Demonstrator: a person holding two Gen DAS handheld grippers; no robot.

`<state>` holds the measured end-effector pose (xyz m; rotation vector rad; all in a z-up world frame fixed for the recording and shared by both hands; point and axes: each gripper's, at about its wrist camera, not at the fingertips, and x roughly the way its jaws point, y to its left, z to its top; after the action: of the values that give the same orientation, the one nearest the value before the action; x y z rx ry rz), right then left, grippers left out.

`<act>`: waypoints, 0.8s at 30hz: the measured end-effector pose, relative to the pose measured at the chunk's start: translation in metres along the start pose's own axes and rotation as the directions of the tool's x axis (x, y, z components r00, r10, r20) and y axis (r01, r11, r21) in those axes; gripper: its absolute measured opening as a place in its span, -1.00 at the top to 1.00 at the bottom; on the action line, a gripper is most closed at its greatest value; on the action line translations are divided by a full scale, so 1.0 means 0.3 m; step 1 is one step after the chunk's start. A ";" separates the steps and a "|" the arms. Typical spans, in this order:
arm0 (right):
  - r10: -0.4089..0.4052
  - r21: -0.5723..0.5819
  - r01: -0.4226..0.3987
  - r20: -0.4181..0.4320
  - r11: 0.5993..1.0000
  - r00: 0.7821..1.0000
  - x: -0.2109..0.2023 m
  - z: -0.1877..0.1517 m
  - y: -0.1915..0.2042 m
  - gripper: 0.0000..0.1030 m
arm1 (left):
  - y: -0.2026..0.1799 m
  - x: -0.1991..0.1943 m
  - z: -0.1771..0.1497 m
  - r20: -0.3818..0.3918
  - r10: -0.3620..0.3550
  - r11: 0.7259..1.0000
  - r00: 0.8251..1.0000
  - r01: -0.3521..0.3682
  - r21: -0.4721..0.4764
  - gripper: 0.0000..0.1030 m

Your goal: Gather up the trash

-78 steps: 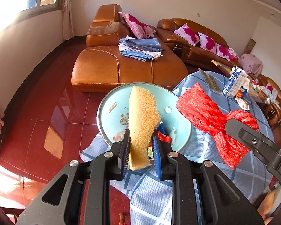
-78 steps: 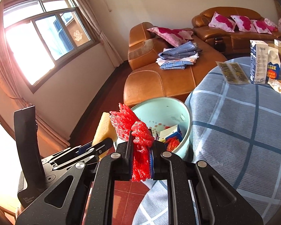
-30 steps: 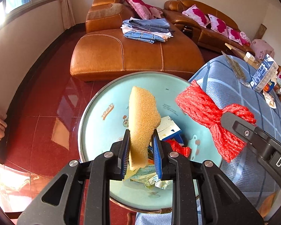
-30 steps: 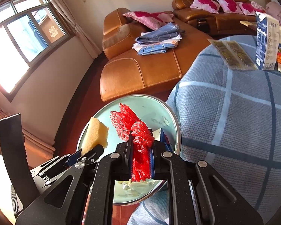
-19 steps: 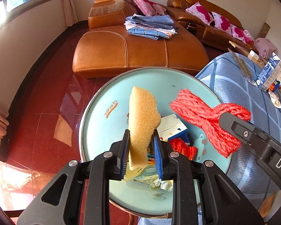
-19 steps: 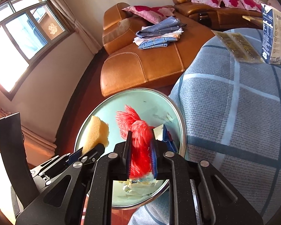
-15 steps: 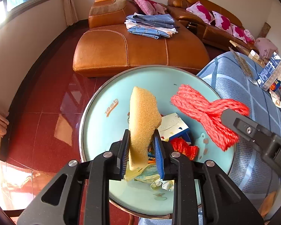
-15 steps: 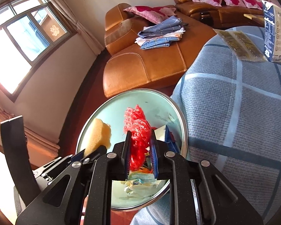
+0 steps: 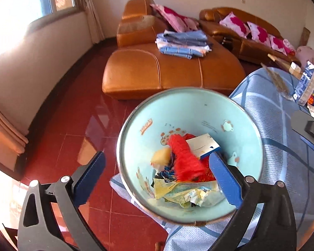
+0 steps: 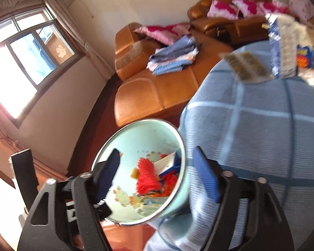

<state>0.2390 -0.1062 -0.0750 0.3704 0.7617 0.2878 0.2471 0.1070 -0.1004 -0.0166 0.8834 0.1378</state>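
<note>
A pale blue trash bin (image 9: 188, 108) stands on the floor by the table's edge. Inside it lie a red mesh net (image 9: 184, 159), a yellow sponge (image 9: 161, 156), a blue-and-white carton (image 9: 203, 145) and crumpled wrappers. My left gripper (image 9: 157, 177) hangs above the bin, its jaws opening wide with nothing pressed between them. In the right wrist view the bin (image 10: 140, 138) holds the same red net (image 10: 145, 177) and sponge (image 10: 134, 173). My right gripper (image 10: 157, 174) is over the bin's rim, jaws opening, pads touching nothing.
A round table with a blue checked cloth (image 10: 261, 125) sits right of the bin, bearing a milk carton (image 10: 282, 48), a flat packet (image 10: 245, 67) and wrappers. An orange leather sofa (image 9: 167, 73) with folded clothes stands behind, on red floor tiles (image 9: 73, 125).
Both grippers have gone from shut to open. The sponge has dropped from the left one and the red net from the right one into the bin. Both hands have drawn back a little.
</note>
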 end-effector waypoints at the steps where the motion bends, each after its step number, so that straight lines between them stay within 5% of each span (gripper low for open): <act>1: -0.016 -0.014 0.016 0.017 1.000 1.000 -0.027 -0.011 -0.001 -0.52 | 0.002 -0.015 -0.011 0.007 0.005 1.000 1.000 -0.005 0.001 -0.88; 7: -0.102 -0.073 0.113 0.132 0.991 0.986 -0.176 -0.078 -0.011 -0.68 | 0.011 -0.130 -0.081 0.074 0.020 0.999 0.997 -0.017 -0.042 -0.88; 15: -0.175 -0.117 0.219 0.304 0.969 0.936 -0.415 -0.167 -0.017 -0.81 | -0.029 -0.310 -0.150 0.177 -0.001 1.000 0.984 0.004 -0.021 -0.88; 24: -0.187 -0.096 0.259 0.462 0.961 0.867 -0.668 -0.238 -0.011 -0.86 | -0.073 -0.551 -0.191 0.328 -0.031 1.000 0.944 0.028 0.013 -0.88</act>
<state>0.0501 -0.1701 -0.0008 0.1854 0.3150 0.0338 0.1023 0.0625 -0.0103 0.0008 0.5501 0.1049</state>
